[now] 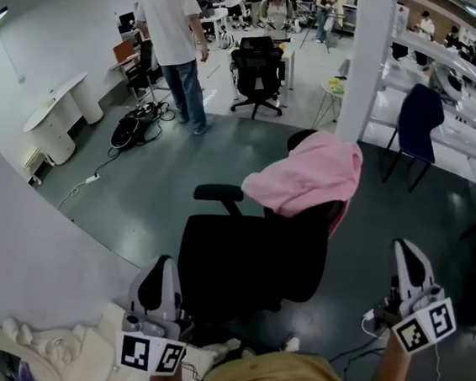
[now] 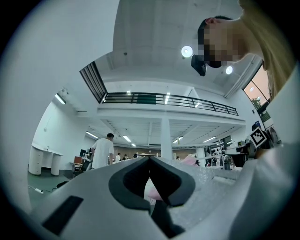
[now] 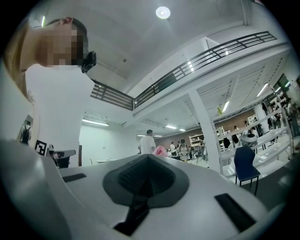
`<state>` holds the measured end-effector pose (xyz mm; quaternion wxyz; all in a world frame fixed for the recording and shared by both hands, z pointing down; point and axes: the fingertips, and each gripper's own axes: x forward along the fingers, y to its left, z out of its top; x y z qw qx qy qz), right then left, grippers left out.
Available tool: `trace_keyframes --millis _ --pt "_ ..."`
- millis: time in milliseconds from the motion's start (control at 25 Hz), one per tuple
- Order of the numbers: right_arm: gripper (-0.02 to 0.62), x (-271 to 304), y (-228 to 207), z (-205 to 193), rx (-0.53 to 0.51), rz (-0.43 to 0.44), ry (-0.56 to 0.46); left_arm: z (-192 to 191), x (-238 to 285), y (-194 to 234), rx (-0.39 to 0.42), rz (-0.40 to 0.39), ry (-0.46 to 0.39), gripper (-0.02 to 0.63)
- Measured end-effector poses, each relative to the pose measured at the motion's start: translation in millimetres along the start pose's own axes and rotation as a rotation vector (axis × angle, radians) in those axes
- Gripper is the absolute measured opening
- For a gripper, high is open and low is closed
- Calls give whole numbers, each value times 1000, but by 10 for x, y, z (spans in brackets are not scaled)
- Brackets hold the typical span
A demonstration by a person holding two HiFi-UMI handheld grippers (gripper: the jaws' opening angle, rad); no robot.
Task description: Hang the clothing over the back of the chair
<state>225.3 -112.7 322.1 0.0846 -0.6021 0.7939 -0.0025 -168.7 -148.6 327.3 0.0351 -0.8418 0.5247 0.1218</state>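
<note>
Pink garment (image 1: 308,174): draped on black office chair (image 1: 245,261) backrest, long axis approx 9–3, at 1 o'clock from L gripper (image 1: 165,267), 11 from nearer R gripper (image 1: 403,248); both clenched, empty.

Two tools (image 1: 165,265) (image 1: 405,246), one pink garment (image 1: 308,174), two black office chairs (image 1: 245,261) (image 1: 257,69), one blue chair (image 1: 417,120), one white pillar (image 1: 366,45).

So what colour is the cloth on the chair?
Pink: the cloth lies over the black chair. It shows best in the head view.
</note>
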Motion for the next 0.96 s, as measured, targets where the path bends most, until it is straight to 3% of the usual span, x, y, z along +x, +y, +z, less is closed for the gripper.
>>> trace_keyframes --millis 960 --pt "3 -255 316 -56 -44 -17 34 -58 -237 34 -33 -28 16 5"
